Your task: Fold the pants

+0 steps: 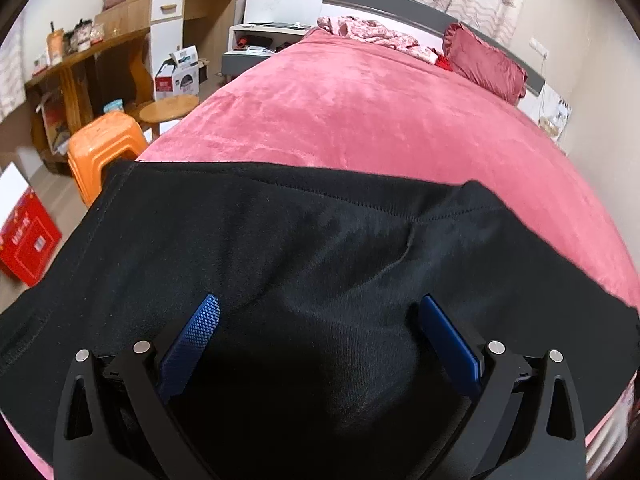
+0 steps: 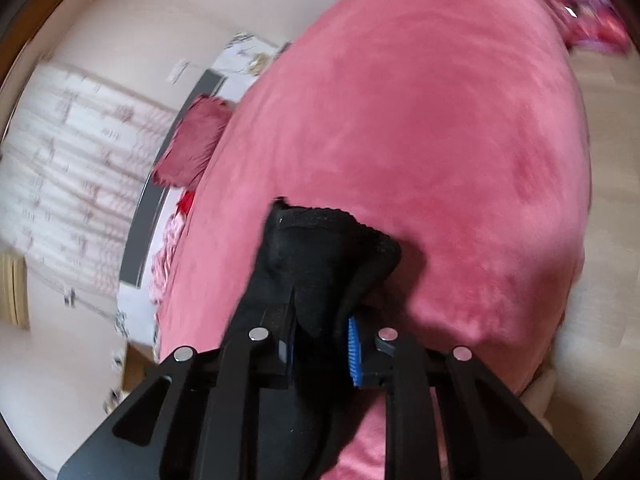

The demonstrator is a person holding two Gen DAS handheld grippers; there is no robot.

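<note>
Black pants [image 1: 280, 248] lie spread across the near part of a pink bedspread [image 1: 360, 112]. My left gripper [image 1: 320, 304] hovers over them, its blue-padded fingers [image 1: 200, 328] wide apart with only flat cloth below. In the right wrist view, my right gripper [image 2: 320, 320] has its jaws close together, pinching a bunched end of the black pants [image 2: 320, 248], which stands up ahead of the fingers above the bedspread [image 2: 440, 140]. The blue pad [image 2: 354, 352] on the right finger presses into the fabric.
Orange stools [image 1: 104, 144], a round wooden stool [image 1: 168, 108] and a red box [image 1: 28, 240] stand on the floor to the left of the bed. A dark red pillow [image 1: 484, 64] and crumpled patterned cloth [image 1: 372, 36] lie at the headboard.
</note>
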